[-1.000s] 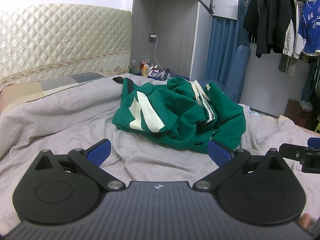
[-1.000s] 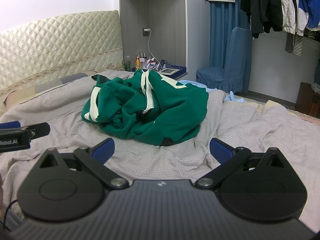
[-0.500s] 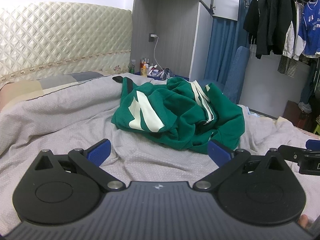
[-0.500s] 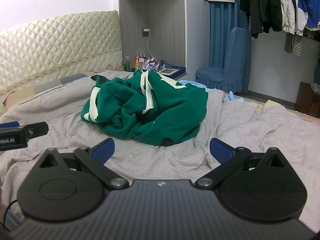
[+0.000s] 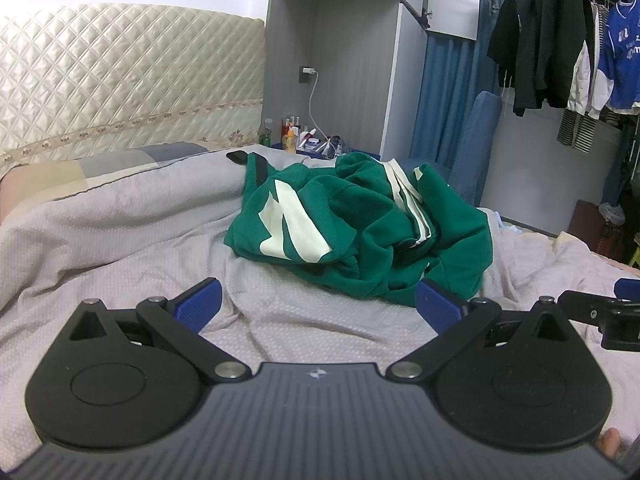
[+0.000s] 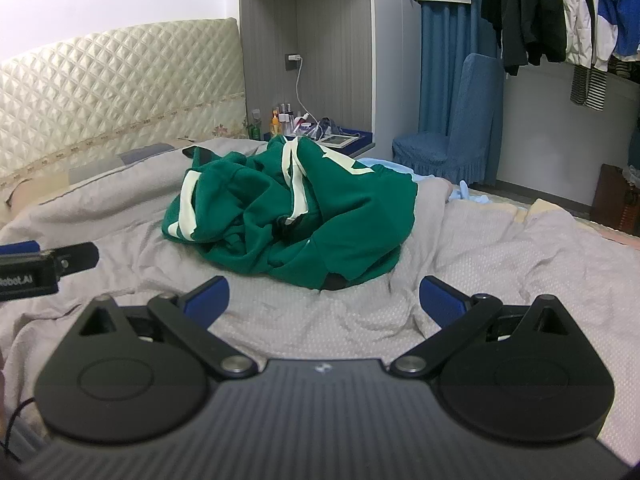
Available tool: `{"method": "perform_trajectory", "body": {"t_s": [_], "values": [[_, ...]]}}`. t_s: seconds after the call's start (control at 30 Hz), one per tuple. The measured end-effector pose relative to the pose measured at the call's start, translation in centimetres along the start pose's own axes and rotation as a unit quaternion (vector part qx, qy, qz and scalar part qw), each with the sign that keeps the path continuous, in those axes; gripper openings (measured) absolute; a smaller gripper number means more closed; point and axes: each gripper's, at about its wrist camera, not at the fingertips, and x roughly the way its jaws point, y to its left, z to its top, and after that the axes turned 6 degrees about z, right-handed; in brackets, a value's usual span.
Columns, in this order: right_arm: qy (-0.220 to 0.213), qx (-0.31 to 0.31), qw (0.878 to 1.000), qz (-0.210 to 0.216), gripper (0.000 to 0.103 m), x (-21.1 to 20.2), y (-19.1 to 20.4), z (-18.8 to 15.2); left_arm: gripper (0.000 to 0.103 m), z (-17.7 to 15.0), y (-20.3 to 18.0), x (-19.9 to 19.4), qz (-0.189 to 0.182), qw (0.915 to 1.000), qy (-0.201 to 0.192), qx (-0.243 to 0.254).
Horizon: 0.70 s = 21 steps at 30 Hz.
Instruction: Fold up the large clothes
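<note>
Unfolded, green garment (image 5: 360,232) heaped on bed (image 5: 120,248)

Blue chair (image 6: 460,136) beside nightstand (image 6: 344,142); clothes (image 5: 536,36) hang above.

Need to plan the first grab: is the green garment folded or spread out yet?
Neither: the green garment lies crumpled in a heap on the bedspread, cream stripes twisted among its folds. Both tongs are open, short of it.

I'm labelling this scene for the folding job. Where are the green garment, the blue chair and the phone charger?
green garment (image 6: 352,216), right wrist view, crumpled body
blue chair (image 6: 476,112), right wrist view, backrest cover
phone charger (image 5: 307,70), left wrist view, wall plug
</note>
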Motion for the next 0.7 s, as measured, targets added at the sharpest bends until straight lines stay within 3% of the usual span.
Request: {"method": "perform_trajectory", "body": {"t_s": [0.7], "values": [[-0.008, -0.003, 1.0, -0.007, 0.103, -0.24, 0.06, 0.01, 0.103, -0.12, 0.03, -0.39, -0.006, 0.9997, -0.025, -0.002]]}}
